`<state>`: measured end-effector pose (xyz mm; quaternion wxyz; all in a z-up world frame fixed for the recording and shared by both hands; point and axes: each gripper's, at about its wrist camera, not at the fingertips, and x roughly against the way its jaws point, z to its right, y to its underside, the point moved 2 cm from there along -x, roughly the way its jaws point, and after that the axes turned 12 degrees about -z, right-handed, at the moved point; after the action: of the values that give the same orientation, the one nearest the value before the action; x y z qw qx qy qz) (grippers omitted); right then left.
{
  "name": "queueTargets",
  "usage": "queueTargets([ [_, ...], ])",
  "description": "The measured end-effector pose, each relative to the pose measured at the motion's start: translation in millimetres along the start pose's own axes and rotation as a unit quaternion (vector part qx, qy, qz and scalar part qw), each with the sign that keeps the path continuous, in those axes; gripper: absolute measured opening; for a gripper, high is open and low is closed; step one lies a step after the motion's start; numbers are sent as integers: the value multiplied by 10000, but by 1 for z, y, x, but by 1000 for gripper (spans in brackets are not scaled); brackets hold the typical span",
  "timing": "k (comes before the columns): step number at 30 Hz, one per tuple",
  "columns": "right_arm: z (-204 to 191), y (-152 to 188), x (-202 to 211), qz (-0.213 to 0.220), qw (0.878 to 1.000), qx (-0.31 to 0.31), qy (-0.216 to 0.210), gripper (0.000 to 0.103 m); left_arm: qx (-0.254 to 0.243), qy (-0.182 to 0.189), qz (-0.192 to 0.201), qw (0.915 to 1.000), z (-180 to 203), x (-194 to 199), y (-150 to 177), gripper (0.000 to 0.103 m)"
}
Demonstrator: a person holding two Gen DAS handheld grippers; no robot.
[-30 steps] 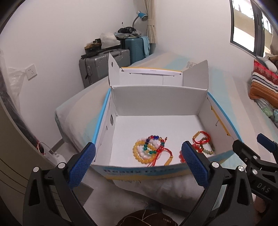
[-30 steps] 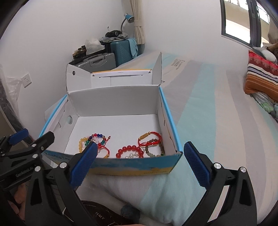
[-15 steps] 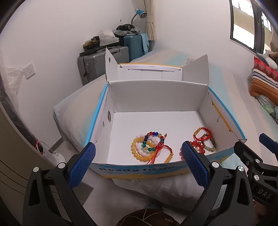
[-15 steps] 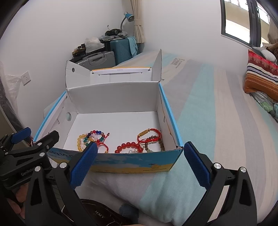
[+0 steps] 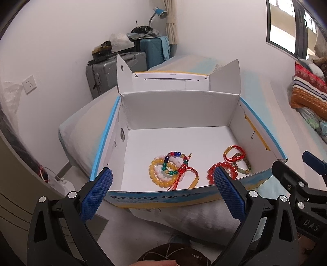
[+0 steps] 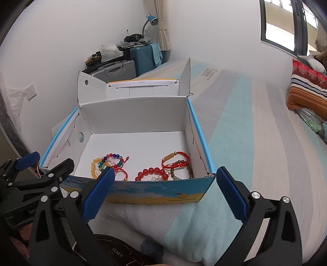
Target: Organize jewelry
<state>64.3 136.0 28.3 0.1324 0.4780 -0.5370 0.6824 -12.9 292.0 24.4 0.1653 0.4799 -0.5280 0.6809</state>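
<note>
An open white cardboard box [image 5: 179,110] [image 6: 132,116] with blue edges rests on a bed. Inside, near its front wall, lie two heaps of bracelets: a yellow, white and multicoloured bead heap [image 5: 167,170] [image 6: 106,162] on the left, and a red bead and red cord heap [image 5: 231,161] [image 6: 163,167] on the right. My left gripper [image 5: 163,192] hangs open just before the box's front wall, empty. My right gripper [image 6: 163,188] is open and empty too, in front of the box's right half. Each gripper shows at the edge of the other's view.
The box sits on a striped teal and grey bedsheet [image 6: 245,131]. Suitcases [image 5: 116,69] stacked with clutter stand against the far wall by a blue lamp [image 5: 157,12]. Folded striped blankets [image 6: 306,90] lie at the right. The bed's left edge drops to the floor [image 5: 61,174].
Both grippers have risen and tipped down a little, so more of the box's floor and bracelets shows. Both stay open; nothing in the box moved.
</note>
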Motion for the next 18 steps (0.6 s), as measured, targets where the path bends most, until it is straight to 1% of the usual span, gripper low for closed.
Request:
queueTargets([
  [4,0,0,0,-10,10000,-8,-3,95,-14,6,-66,10000,1,-1,-2,97],
  [12,1,-1,-1,-21,10000,-10,6,95,46,55,-30,10000,0,-1,-3,97],
  [18,1,-1,-2,-21,10000,1,7,95,29,-46,43,10000,2,0,0,97],
])
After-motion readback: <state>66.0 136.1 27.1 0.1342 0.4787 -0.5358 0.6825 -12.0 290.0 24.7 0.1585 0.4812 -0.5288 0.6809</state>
